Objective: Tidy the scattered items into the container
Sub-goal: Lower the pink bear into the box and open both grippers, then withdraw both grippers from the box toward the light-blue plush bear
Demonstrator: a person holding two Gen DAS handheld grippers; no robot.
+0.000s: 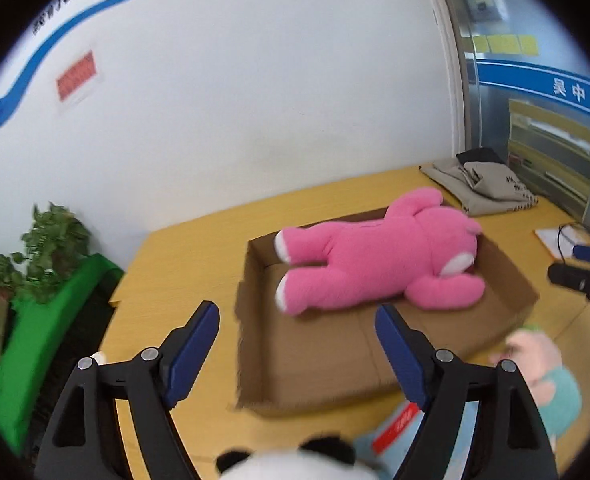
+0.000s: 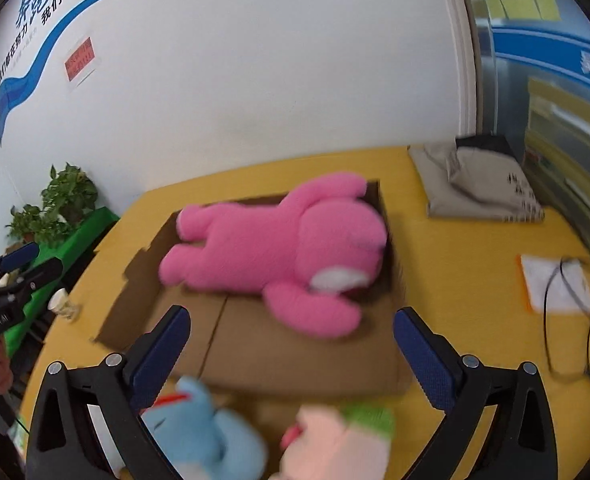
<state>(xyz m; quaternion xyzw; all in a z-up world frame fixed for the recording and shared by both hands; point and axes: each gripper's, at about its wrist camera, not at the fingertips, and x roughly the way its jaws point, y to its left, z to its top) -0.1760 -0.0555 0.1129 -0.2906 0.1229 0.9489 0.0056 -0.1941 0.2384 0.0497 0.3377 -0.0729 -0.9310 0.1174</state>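
Our left gripper [image 1: 297,338] and right gripper [image 2: 291,344] are both wide apart, holding nothing. The big pink plush bear [image 2: 279,248] lies in the shallow brown cardboard box [image 1: 507,272]. The blue plush toy [image 2: 199,436] and pale pink plush toy [image 2: 335,440] sit on the yellow counter [image 2: 455,280], so close we might grab both.

wall [image 1: 235,92]: white, blue stripe | table [image 1: 199,236]: yellow wood | plants [image 2: 69,196]: far left

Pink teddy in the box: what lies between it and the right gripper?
In the right wrist view, only bare cardboard box floor separates the pink teddy from the open right gripper.
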